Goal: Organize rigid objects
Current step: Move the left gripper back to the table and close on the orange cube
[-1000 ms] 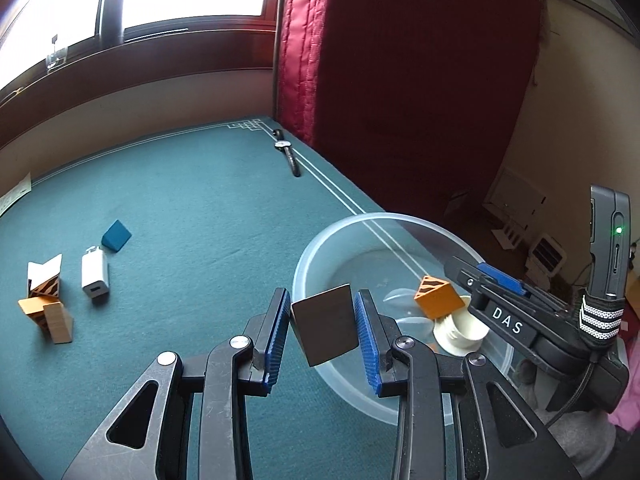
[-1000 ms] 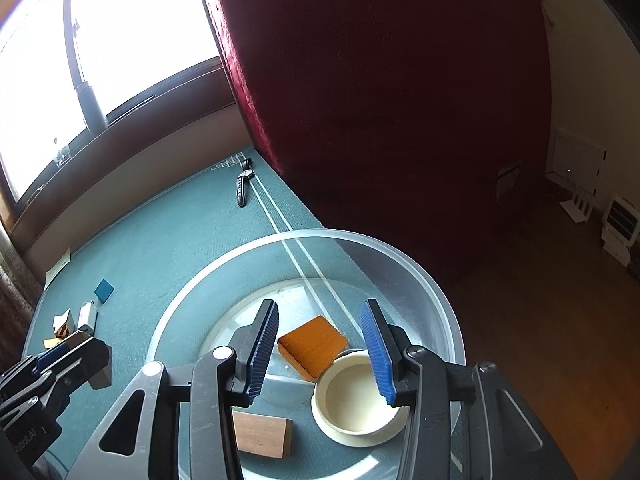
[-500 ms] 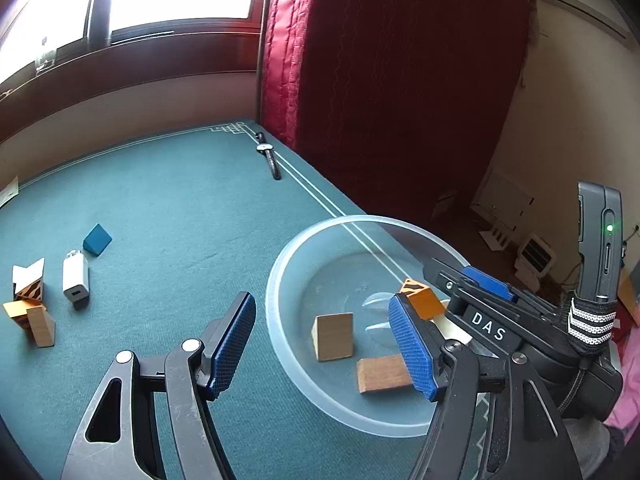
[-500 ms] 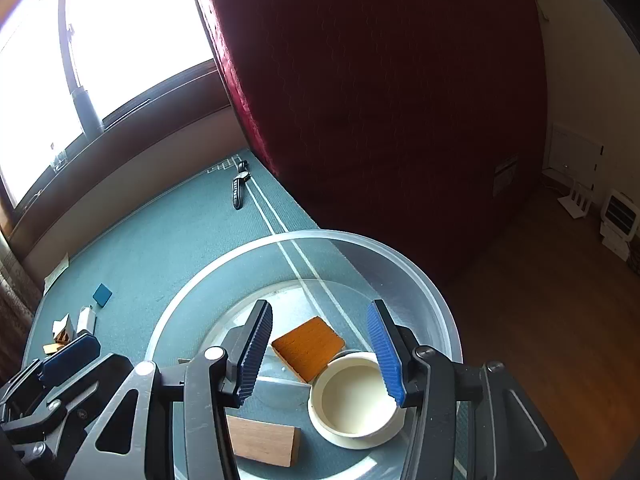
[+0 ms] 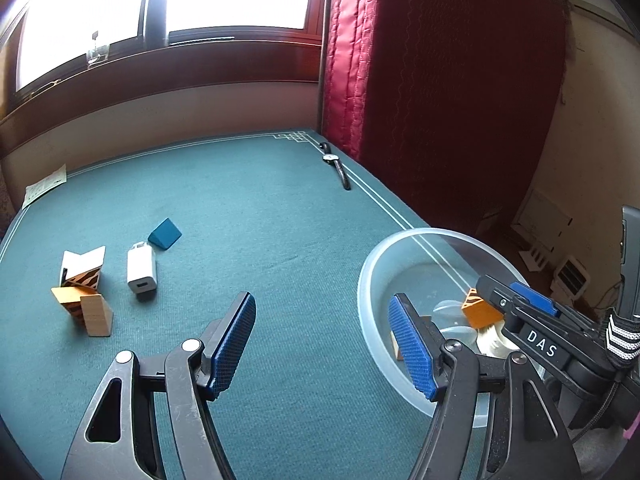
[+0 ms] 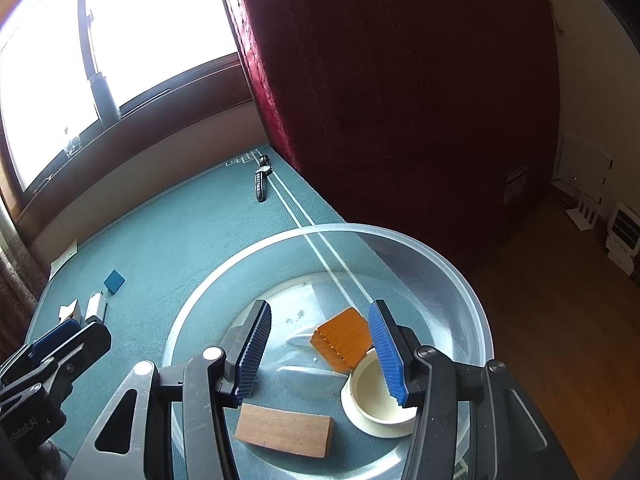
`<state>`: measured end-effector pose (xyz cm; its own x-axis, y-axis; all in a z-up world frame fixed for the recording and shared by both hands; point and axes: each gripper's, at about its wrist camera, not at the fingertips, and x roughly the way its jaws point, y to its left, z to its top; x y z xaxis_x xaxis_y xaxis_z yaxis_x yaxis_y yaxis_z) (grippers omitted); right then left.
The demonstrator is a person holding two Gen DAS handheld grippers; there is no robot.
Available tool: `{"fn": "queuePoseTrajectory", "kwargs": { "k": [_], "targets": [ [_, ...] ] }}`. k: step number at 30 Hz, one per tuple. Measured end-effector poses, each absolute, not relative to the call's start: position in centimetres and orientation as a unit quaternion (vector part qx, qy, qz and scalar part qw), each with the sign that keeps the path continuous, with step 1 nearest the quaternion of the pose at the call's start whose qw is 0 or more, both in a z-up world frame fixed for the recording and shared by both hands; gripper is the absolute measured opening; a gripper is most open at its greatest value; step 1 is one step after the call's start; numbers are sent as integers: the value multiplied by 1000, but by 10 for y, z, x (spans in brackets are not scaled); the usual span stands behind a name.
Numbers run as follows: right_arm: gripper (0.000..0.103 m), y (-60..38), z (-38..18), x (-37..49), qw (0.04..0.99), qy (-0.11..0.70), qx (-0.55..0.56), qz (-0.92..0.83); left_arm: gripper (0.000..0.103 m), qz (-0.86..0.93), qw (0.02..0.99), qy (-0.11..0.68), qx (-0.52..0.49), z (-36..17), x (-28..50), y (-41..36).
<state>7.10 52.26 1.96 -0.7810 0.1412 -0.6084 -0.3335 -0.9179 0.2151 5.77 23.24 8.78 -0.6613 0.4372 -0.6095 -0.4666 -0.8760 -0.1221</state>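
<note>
A tabletop [image 5: 280,240] covered in teal felt with a white border line fills the left wrist view; a window sill runs along its far side and a red curtain [image 5: 420,80] hangs at 1 o'clock. A wristwatch [image 5: 338,166] lies on the border line near the far right corner. A clear plastic bowl [image 6: 460,280] sits at the tabletop's right edge, its rim just beside the drop to the wooden floor [image 6: 560,300]. Inside the bowl lie an orange block [image 6: 342,338], a white cup [image 6: 378,396] touching it at 5 o'clock, and a brown wooden block [image 6: 284,430] at 6 o'clock. At 9 o'clock in the left wrist view, well apart from the bowl, stand a white charger [image 5: 141,269], a blue wedge [image 5: 165,233], a striped white block [image 5: 82,266], a striped orange block [image 5: 70,300] and a tan wooden block [image 5: 96,314], these last three touching. Bare felt spans the middle. The left hand-held gripper [image 5: 320,348] hovers wide apart over the felt beside the bowl's left rim, holding nothing. The right hand-held gripper [image 6: 320,354] is spread wide above the bowl, empty.
</note>
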Motion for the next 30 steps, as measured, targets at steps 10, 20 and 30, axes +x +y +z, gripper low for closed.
{"fn": "queuePoseTrajectory", "kwargs": {
  "k": [10,20,30],
  "targets": [
    [54,500,23,68,115,144,-303,935,70,922,197,4,-333,83,45,193],
    [54,469,26,60,89,127,-302,940,70,924,159,-16,-347,72,35,156],
    [68,434,31,53,56,105,-298,947,70,930,119,-37,-347,68,26,114]
  ]
}}
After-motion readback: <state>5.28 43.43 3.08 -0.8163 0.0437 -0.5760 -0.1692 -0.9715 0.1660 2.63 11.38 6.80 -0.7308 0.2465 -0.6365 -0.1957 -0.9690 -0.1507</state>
